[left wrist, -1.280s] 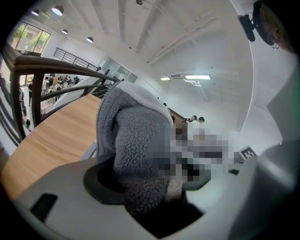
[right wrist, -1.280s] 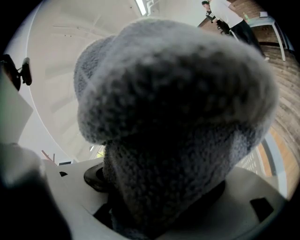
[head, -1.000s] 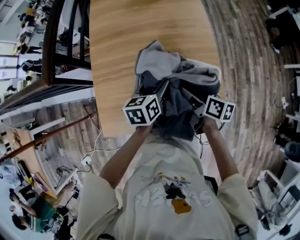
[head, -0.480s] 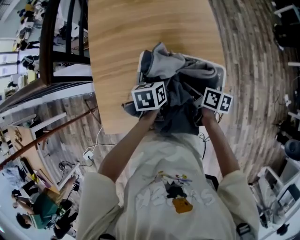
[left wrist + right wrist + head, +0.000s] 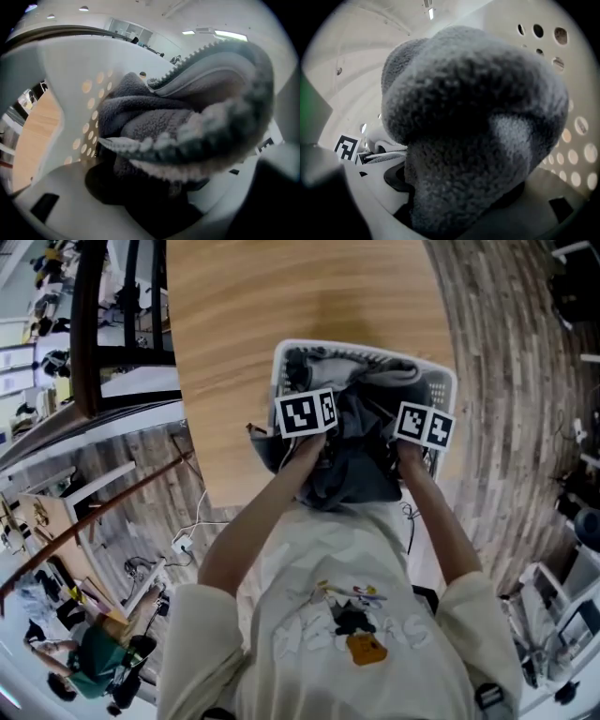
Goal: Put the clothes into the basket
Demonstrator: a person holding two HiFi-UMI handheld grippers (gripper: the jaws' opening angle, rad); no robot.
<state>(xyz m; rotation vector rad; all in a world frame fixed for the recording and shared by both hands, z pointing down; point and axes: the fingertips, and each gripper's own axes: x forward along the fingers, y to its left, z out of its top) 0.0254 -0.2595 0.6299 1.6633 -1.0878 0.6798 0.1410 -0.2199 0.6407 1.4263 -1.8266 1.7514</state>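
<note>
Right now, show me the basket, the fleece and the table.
basket [image 5: 367, 350], head view, far rim.
fleece [image 5: 356, 470], head view, dark fold hanging nearest the person.
table [image 5: 281, 287], head view, bare wood beyond the basket.

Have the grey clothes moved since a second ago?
Yes. The grey clothes have gone down into the white basket, whose far rim they covered before.

A light wooden table [image 5: 281, 296] fills the upper middle of the head view. Weathered plank floor [image 5: 506, 381] runs down the right side, and a dark wooden frame [image 5: 92, 324] stands at upper left. White cables [image 5: 192, 535] trail at lower left. Ceiling lights [image 5: 84, 8] glow along the top of the left gripper view
</note>
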